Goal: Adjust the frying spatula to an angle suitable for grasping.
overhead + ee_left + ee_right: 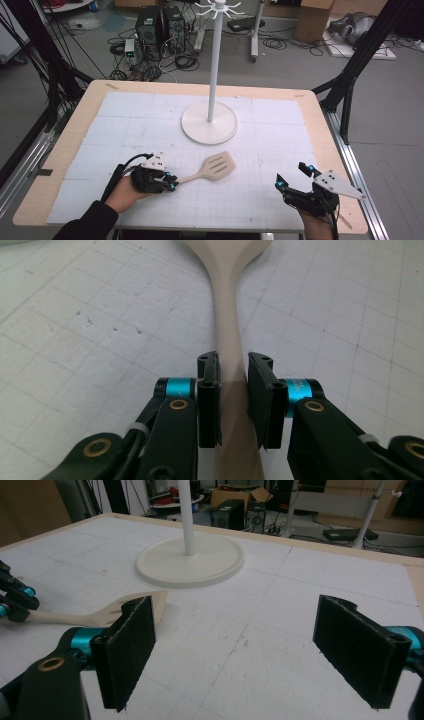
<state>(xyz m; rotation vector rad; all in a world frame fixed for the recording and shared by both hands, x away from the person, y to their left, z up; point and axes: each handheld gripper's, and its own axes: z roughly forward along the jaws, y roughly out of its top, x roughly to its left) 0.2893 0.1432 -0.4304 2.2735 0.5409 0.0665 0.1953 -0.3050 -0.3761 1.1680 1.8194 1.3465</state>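
While left gripper (pixel 234 390) jaws clamp spatula (pixel 207 171) handle | right gripper (pixel 250 655) jaws wide, empty

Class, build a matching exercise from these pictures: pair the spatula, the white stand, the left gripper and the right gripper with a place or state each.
1 spatula
2 white stand
3 left gripper
4 right gripper

a jaws wide apart, nothing between them
b upright in the middle of the table
c lying flat, slotted head toward the stand
d jaws closed on the handle

Pairs: 1-c, 2-b, 3-d, 4-a
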